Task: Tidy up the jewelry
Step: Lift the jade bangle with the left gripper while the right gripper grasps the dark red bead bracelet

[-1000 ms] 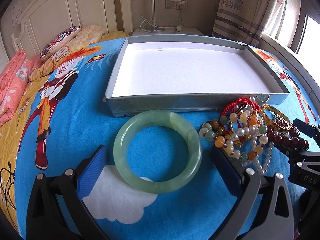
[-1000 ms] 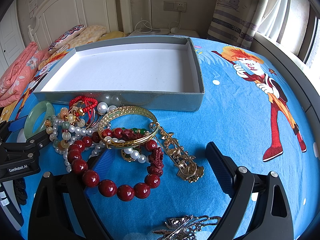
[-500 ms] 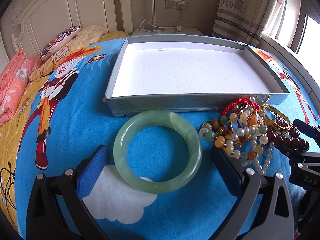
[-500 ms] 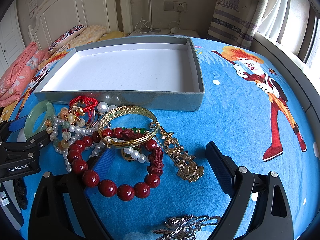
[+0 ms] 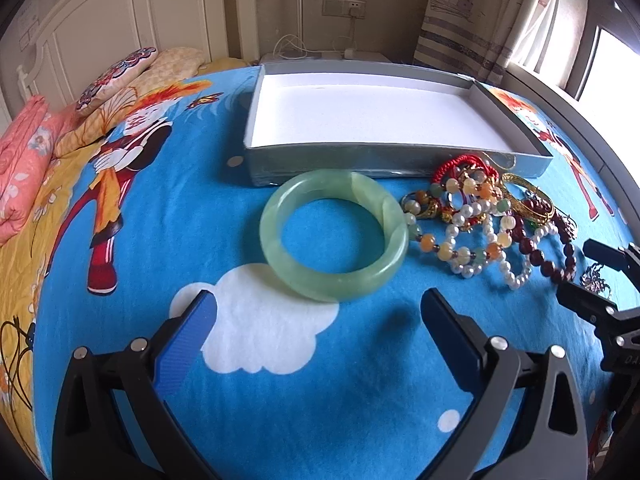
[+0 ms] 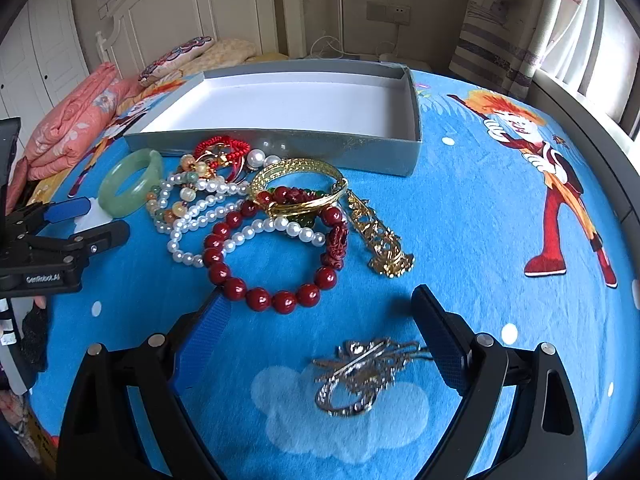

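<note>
Both grippers, left gripper (image 5: 318, 316) and right gripper (image 6: 320, 310), gape wide, holding nothing. Bangle (image 5: 334, 236) lies at the left one's 12 o'clock; box (image 5: 400, 160) beyond.

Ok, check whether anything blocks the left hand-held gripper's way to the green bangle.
Nothing visible does. The green bangle lies flat just ahead of the open left hand-held gripper, with only bare blue bedspread between them. The bead pile sits off to its right.

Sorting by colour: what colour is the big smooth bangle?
Pale translucent green bangle, clearest in the left wrist view.
</note>
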{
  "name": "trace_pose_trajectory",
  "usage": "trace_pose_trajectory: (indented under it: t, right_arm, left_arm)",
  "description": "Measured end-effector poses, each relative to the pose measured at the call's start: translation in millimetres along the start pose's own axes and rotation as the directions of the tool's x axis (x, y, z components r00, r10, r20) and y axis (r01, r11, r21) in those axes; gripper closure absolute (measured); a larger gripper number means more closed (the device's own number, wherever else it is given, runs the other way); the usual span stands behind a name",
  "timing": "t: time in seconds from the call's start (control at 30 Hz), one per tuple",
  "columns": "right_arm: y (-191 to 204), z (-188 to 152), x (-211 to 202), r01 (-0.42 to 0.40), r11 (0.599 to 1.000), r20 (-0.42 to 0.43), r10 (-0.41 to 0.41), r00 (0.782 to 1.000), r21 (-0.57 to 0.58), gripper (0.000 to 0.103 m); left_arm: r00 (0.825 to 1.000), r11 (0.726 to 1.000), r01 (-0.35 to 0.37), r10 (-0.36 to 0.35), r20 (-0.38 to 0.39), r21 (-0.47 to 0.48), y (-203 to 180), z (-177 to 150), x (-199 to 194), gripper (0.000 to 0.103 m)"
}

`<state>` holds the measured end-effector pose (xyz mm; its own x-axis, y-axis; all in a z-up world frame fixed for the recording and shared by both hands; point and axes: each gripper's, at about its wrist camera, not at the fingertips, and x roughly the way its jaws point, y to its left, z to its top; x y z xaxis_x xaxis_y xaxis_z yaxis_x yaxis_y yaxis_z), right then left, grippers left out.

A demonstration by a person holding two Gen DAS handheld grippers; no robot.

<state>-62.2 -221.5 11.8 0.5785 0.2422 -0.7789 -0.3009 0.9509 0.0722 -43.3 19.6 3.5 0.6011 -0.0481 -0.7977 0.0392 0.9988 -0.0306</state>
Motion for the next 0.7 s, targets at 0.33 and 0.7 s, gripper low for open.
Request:
trace_pose_trajectory:
  t: [0.33, 0.7]
  right_arm:
    - [-34.8, -9.4, -15.4, -0.124, 0.981, 0.011, 0.124, 0.992, 0.147, 0.015]
    - [-37.1, -7.1, -20.3, -0.117, 0.984, 0.045, 0.112, 0.993, 0.136, 0.015]
  left_arm:
    - [1.000, 0.992, -0.012, 0.014, -0.019, 0.123, -13.2, 36.8, 27.5, 0.002]
    - [0.997, 0.990, 0.061, -0.066, 0.038, 0.127, -13.8, 31.9, 18.3, 0.025]
